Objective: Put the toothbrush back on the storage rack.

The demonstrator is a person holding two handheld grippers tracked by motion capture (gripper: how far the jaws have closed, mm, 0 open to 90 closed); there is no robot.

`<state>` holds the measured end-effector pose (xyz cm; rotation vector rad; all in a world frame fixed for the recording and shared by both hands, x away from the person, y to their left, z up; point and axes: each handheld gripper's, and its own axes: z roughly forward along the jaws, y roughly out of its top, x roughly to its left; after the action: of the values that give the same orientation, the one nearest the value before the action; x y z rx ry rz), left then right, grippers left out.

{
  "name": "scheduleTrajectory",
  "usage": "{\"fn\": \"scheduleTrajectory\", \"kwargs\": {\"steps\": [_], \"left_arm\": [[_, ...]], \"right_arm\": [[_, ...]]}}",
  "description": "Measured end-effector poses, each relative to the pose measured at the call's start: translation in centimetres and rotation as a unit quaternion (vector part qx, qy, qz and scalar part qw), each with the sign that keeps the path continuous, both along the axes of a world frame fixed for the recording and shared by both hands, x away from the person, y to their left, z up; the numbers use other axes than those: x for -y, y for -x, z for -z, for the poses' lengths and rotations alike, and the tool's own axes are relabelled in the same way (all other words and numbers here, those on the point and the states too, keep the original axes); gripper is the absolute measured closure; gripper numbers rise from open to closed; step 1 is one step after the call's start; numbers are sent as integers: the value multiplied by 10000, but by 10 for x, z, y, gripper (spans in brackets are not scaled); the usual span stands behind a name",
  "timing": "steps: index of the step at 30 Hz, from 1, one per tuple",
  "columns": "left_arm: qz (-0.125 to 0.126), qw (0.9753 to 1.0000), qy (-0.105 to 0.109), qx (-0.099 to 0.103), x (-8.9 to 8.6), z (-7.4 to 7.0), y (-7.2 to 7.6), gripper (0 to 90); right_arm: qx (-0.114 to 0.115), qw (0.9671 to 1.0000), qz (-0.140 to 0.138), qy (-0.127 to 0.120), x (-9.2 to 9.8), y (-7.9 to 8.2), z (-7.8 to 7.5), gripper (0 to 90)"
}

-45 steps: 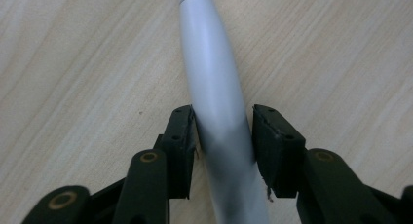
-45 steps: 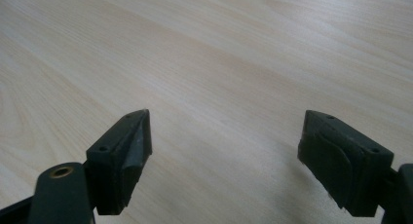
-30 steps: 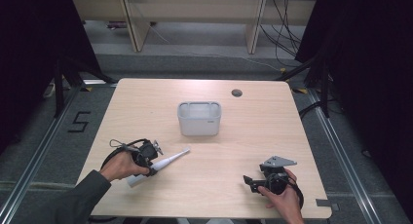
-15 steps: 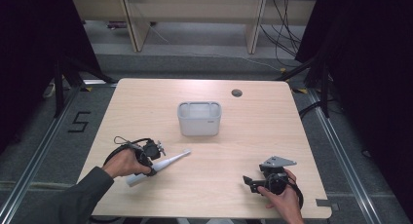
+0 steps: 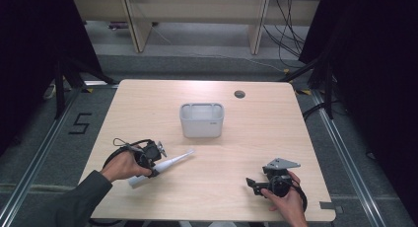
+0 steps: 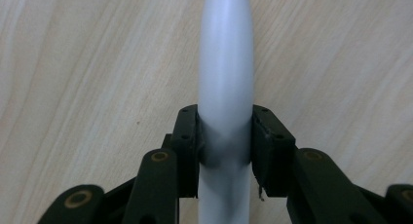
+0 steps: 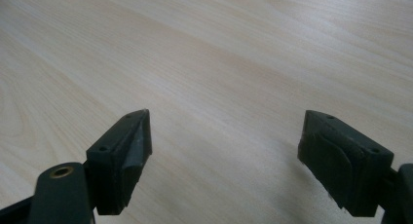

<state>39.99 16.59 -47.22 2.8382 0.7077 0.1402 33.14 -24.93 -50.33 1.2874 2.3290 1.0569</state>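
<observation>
Left gripper point(image 6: 225, 136): clenched on the white handle point(image 6: 225, 78), a pad pressed flat against each side. The black jaws stand only as far apart as the handle is thick. In the high view I see the same left gripper point(image 5: 150, 158) near the front-left of the table point(image 5: 266, 138), with the white handle point(image 5: 162, 165) running through it at a slant, thick end toward the person, thin end pointing toward the bin point(image 5: 201, 120). I cannot tell whether the handle rests on the wood or is lifted just off it.

The handle is smooth, matte, round in section. It swells where the pads grip it and tapers toward the far end. It looks like plastic, with no markings I can make out.

Right gripper point(image 7: 224, 151): released, jaws wide apart with bare wood between them, touching nothing. Its pads are blocky, dark, wedge-shaped, with small screw holes. In the high view I place the right gripper point(image 5: 266, 180) at the front-right of the table, held low, with a grey three-cornered plate on top.

The table is pale wood-grain laminate with long straight streaks and a small round grommet hole point(image 5: 239, 94) near the far edge. The bin is light grey, rectangular with rounded corners, open at the top, standing upright near the middle of the table, well apart from both grippers.
</observation>
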Motion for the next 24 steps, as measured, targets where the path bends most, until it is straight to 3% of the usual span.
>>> {"fn": "scheduleTrajectory", "kwargs": {"steps": [3, 4, 7, 11, 12, 13, 14, 15, 17, 18, 19, 20, 24], "left_arm": [[38, 9999, 106, 42, 0, -3, 2, 661], [36, 9995, 273, 125, 0, -7, 4, 661], [26, 9991, 416, 124, -1, -12, 5, 661], [78, 9960, 792, 412, -3, -24, 9, 661], [45, 9927, 1069, 549, -4, -30, 10, 661], [45, 9927, 1069, 549, -4, -30, 10, 661], [28, 9873, 1415, 724, -5, -36, 11, 661], [28, 9873, 1415, 724, -5, -36, 11, 661], [-44, 9814, 1674, 940, -5, -41, 12, 661], [-18, 9798, 1741, 986, -5, -43, 12, 661], [-53, 9759, 1894, 1086, -4, -44, 12, 661], [-51, 9749, 1932, 1109, -4, -46, 12, 661], [-56, 9659, 2223, 1324, 3, -49, 11, 661]], "right_arm": [[-83, 9999, -34, -89, -1, 0, 1, 201], [1, 10000, 8, -7, 0, 0, 0, 201], [2, 10000, 12, -5, 0, 0, 0, 201], [-7, 10000, 37, -2, 0, 0, -1, 201], [-21, 10000, 13, 5, 1, 0, -1, 201], [-21, 10000, 13, 5, 1, 0, -1, 201], [-3, 10000, 43, -40, 0, 0, 0, 201], [-3, 10000, 43, -40, 0, 0, 0, 201], [-15, 10000, 26, -10, 1, 0, -1, 201], [-10, 10000, 30, -14, 1, 0, -1, 201], [-103, 9999, 73, -97, 0, 1, -1, 202], [-111, 9999, 75, -106, 0, 1, -1, 201], [-96, 9999, 70, -105, 0, 1, -1, 202]]}}
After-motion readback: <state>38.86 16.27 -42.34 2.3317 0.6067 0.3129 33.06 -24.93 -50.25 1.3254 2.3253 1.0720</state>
